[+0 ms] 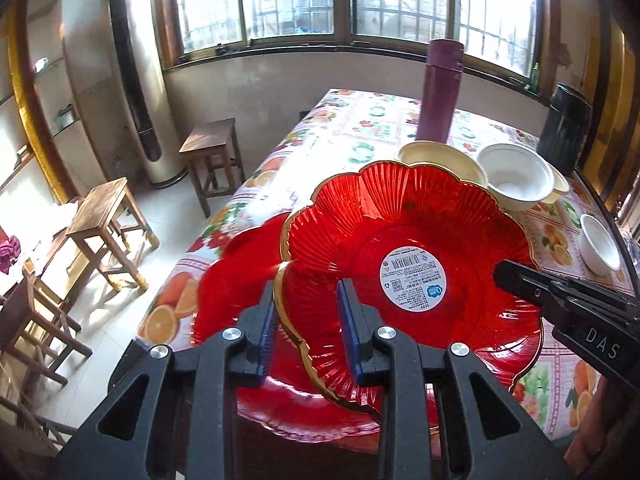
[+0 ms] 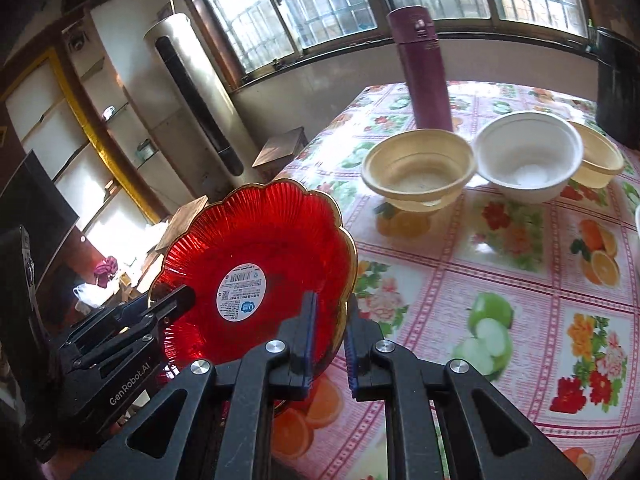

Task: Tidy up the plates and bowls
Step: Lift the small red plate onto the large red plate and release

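The table (image 2: 500,264) is being seen from its near left corner; its left edge is running away toward the window wall, with open floor and wooden stools (image 1: 108,232) beyond it. Toward the far right edge a cream bowl (image 2: 420,172) and a white bowl (image 2: 528,156) are sitting close together before a purple flask (image 2: 420,68). A red plate (image 1: 408,264) is being held above that corner — its rim is being pinched from both sides. The left claw (image 1: 308,328) is being kept narrowly closed on the left rim, the right claw (image 2: 330,340) on the right rim. A second red plate (image 1: 240,280) is lying beneath it.
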A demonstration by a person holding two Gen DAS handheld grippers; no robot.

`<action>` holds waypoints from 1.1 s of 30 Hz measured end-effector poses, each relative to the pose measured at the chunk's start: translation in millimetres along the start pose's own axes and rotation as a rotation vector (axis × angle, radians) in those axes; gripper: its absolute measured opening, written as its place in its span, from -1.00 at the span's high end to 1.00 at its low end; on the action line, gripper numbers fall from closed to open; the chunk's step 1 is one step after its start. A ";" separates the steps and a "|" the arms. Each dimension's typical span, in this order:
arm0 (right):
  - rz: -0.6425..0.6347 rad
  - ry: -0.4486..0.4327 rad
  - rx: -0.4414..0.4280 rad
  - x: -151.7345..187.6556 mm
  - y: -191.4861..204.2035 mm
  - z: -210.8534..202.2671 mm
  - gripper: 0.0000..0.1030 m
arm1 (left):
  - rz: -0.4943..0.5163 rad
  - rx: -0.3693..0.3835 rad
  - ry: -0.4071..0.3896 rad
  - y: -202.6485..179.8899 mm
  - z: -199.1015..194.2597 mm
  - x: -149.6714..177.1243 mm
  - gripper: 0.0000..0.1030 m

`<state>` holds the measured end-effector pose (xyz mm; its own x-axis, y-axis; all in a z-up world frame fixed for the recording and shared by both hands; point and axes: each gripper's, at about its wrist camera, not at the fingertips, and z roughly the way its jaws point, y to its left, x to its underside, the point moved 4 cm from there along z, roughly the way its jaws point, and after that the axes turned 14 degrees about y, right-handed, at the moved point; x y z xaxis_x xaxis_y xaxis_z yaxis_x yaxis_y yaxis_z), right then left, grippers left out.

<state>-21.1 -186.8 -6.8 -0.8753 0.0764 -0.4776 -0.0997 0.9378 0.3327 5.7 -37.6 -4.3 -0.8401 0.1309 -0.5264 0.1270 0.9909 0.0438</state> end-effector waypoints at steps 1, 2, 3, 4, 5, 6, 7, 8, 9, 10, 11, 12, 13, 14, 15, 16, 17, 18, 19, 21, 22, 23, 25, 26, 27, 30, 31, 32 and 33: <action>-0.014 0.007 -0.001 -1.9 7.6 5.9 0.77 | -0.012 -0.011 0.002 7.0 2.9 1.5 0.48; -0.026 0.014 0.001 -3.5 14.6 12.4 0.77 | -0.022 -0.024 0.005 12.9 6.4 2.5 0.48; -0.037 0.023 0.002 -4.5 21.4 19.1 0.77 | -0.028 -0.039 0.008 19.1 9.6 4.9 0.48; -0.046 0.035 0.004 -4.8 26.4 25.1 0.76 | -0.035 -0.052 0.012 25.4 13.0 7.1 0.48; -0.056 0.041 0.010 -5.6 33.0 31.2 0.76 | -0.042 -0.055 0.020 31.0 17.1 8.5 0.48; -0.067 0.047 0.019 -6.8 37.1 36.5 0.76 | -0.050 -0.052 0.029 36.5 20.6 10.1 0.48; -0.074 0.053 0.028 -6.9 40.6 41.0 0.76 | -0.057 -0.049 0.038 39.8 23.9 9.7 0.48; -0.080 0.062 0.033 -6.3 42.7 44.5 0.76 | -0.061 -0.049 0.045 43.2 26.6 11.6 0.48; -0.082 0.068 0.035 -5.1 45.9 48.0 0.76 | -0.064 -0.048 0.050 45.6 29.0 13.0 0.48; -0.082 0.072 0.038 -4.4 47.8 51.0 0.76 | -0.065 -0.048 0.054 47.5 30.2 14.2 0.48; -0.082 0.077 0.039 -4.8 47.9 53.1 0.76 | -0.064 -0.050 0.058 48.9 32.2 14.1 0.48; -0.081 0.083 0.042 -4.4 48.6 55.8 0.75 | -0.062 -0.052 0.060 49.7 34.1 13.2 0.48; -0.081 0.087 0.044 -4.5 49.2 58.6 0.75 | -0.061 -0.052 0.062 49.8 34.5 12.5 0.48; -0.081 0.088 0.048 -4.6 49.3 60.4 0.74 | -0.061 -0.049 0.064 50.5 35.5 12.9 0.48; -0.080 0.088 0.050 -3.1 47.5 61.0 0.74 | -0.060 -0.046 0.065 50.7 36.2 11.9 0.48; -0.079 0.091 0.051 -3.3 47.4 62.1 0.74 | -0.060 -0.046 0.066 51.6 37.0 11.9 0.48; -0.078 0.094 0.053 -3.7 47.9 63.1 0.74 | -0.060 -0.046 0.067 52.0 37.6 12.3 0.48; -0.079 0.093 0.055 -2.6 49.3 63.7 0.74 | -0.059 -0.044 0.067 53.6 38.2 12.4 0.48; -0.080 0.092 0.059 -2.6 49.5 64.6 0.74 | -0.059 -0.044 0.067 54.0 38.7 12.0 0.49; -0.087 0.096 0.069 -1.7 49.0 66.7 0.76 | -0.049 -0.053 0.054 53.0 37.2 11.0 0.49; -0.095 0.097 0.076 -1.6 50.7 67.7 0.76 | -0.042 -0.059 0.045 51.8 35.3 10.7 0.49; -0.097 0.092 0.105 -1.5 50.6 68.1 0.75 | -0.035 -0.062 0.038 50.5 34.0 9.2 0.49; -0.097 0.085 0.097 -1.8 49.7 68.9 0.77 | -0.027 -0.066 0.030 48.6 33.1 7.1 0.49; -0.090 0.092 0.095 -1.7 48.4 69.4 0.77 | -0.026 -0.072 0.028 48.5 33.3 6.5 0.49; -0.088 0.096 0.100 -1.8 47.4 70.4 0.77 | -0.025 -0.075 0.028 48.4 33.9 6.2 0.49; -0.088 0.103 0.110 -2.4 44.5 74.0 0.67 | -0.026 -0.078 0.027 49.6 34.6 6.3 0.49; -0.083 0.102 0.116 -2.7 43.2 74.1 0.67 | -0.027 -0.082 0.026 51.0 34.7 6.5 0.49; -0.084 0.093 0.122 -3.6 42.1 73.8 0.67 | -0.027 -0.086 0.025 51.9 34.5 6.7 0.49; -0.087 0.084 0.130 -4.8 41.3 72.8 0.66 | -0.029 -0.086 0.025 52.7 34.3 6.6 0.49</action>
<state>13.4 -123.7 -50.0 -0.9029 -0.0305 -0.4287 -0.1194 0.9760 0.1821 25.0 14.5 -34.6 -0.8557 0.1020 -0.5073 0.0575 0.9931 0.1026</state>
